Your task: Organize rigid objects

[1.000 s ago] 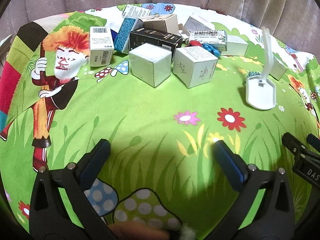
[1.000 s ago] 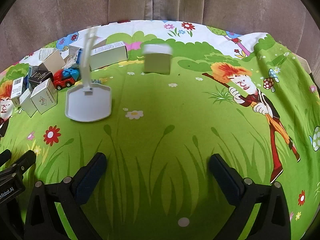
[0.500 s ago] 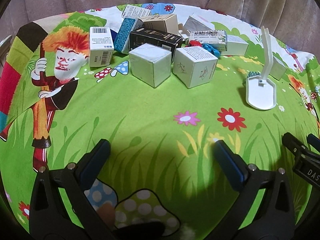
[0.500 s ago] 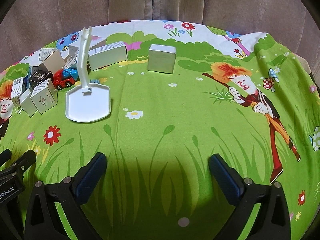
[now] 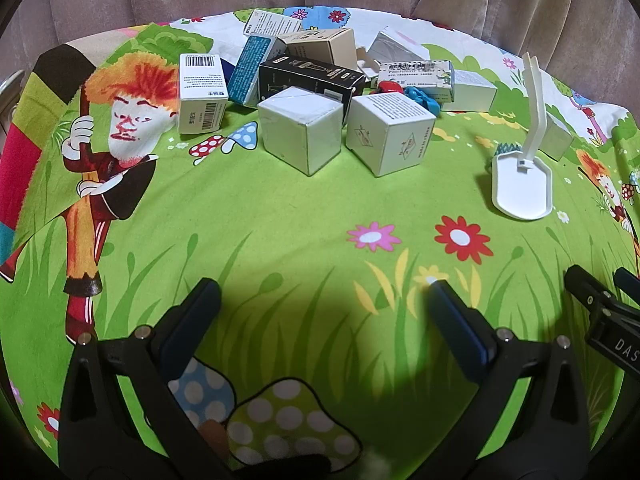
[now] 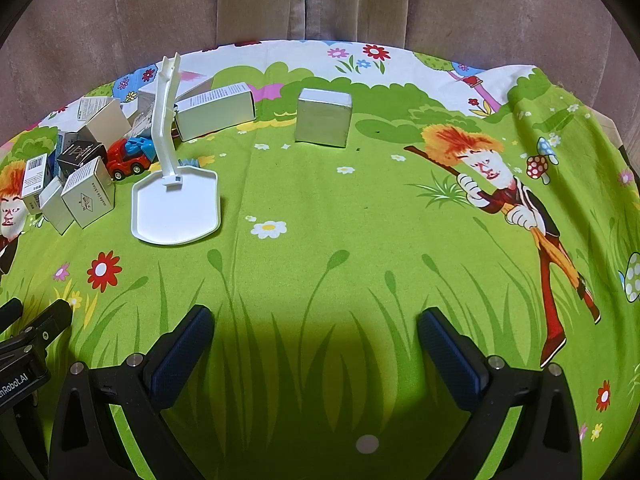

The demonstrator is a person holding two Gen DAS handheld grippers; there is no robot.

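Both wrist views low over cloth (image 5: 280, 220), facing curtain; share white stand (image 6: 176, 204).

Left gripper (image 5: 320, 294) low over the cloth, jaws spread wide, nothing between the pads. Right gripper (image 6: 314, 322) same: wide apart, empty, level. Side by side, each one's tips visible in the other's view.
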